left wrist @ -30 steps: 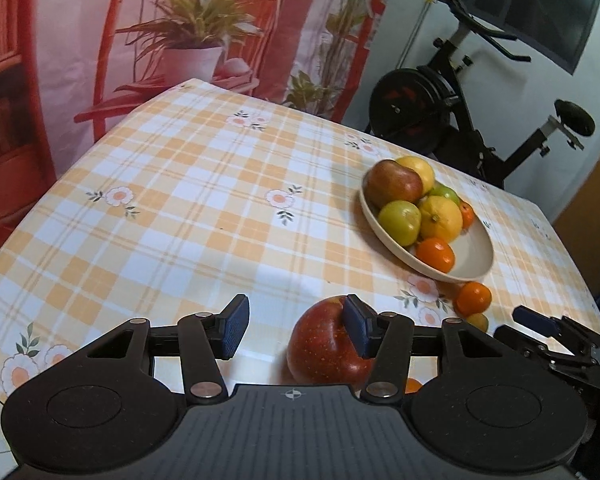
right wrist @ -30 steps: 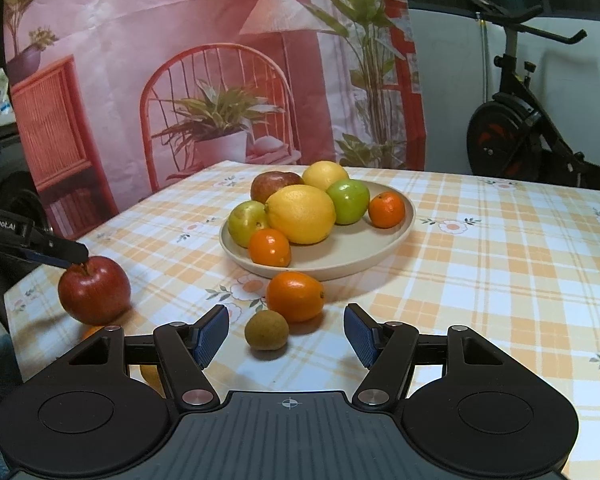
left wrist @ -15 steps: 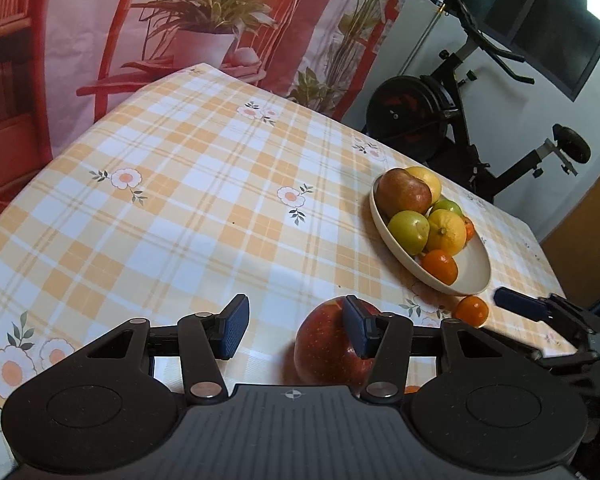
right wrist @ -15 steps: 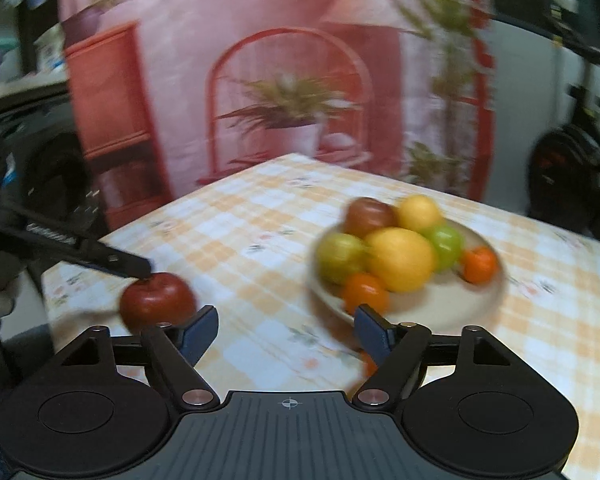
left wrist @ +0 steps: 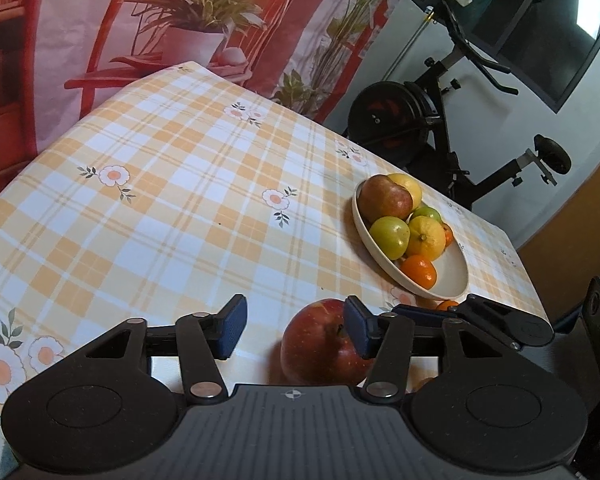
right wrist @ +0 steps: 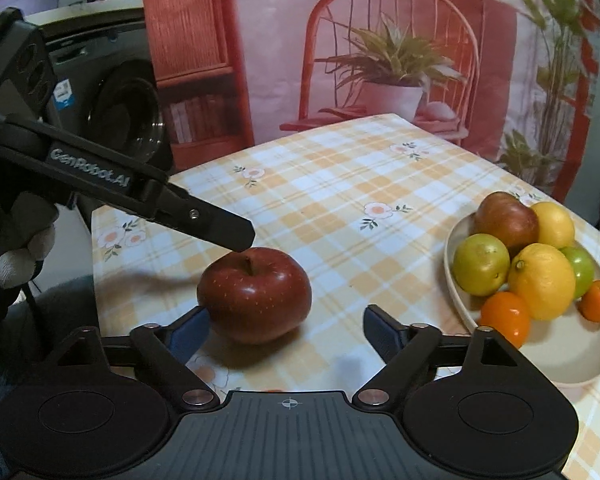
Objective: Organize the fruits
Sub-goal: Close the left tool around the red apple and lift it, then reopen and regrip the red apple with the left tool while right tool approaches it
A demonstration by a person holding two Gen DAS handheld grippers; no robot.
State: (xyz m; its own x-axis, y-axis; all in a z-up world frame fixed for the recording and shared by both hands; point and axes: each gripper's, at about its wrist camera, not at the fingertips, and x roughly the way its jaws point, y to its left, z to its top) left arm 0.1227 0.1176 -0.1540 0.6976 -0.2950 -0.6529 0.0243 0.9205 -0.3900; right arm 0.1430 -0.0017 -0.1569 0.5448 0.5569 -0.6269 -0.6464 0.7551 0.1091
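Note:
A dark red apple (right wrist: 256, 292) sits on the checked tablecloth near the table's front left corner. My right gripper (right wrist: 286, 332) frames it from the near side; its jaws are opening and touch nothing, with the apple nearer the left pad. My left gripper (left wrist: 294, 332) is beside the same apple (left wrist: 320, 346). Its jaws are opening too: the right pad rests against the apple's top and the left pad stands well apart. From the right wrist view, one of the left gripper's fingers (right wrist: 204, 228) slants down onto the apple's top. A cream bowl (right wrist: 572, 360) holds apples, lemons and oranges.
A small orange (left wrist: 446, 303) lies on the cloth in front of the bowl (left wrist: 458, 280). The table's edge (right wrist: 94, 264) drops off just left of the apple. A gloved hand (right wrist: 16, 264) holds the left gripper. An exercise bike (left wrist: 420, 120) stands behind the table.
My right gripper swung left, away from the small orange and brown fruit, over to the red apple, and its jaws widened. The left gripper stayed at the apple, its jaws slightly wider.

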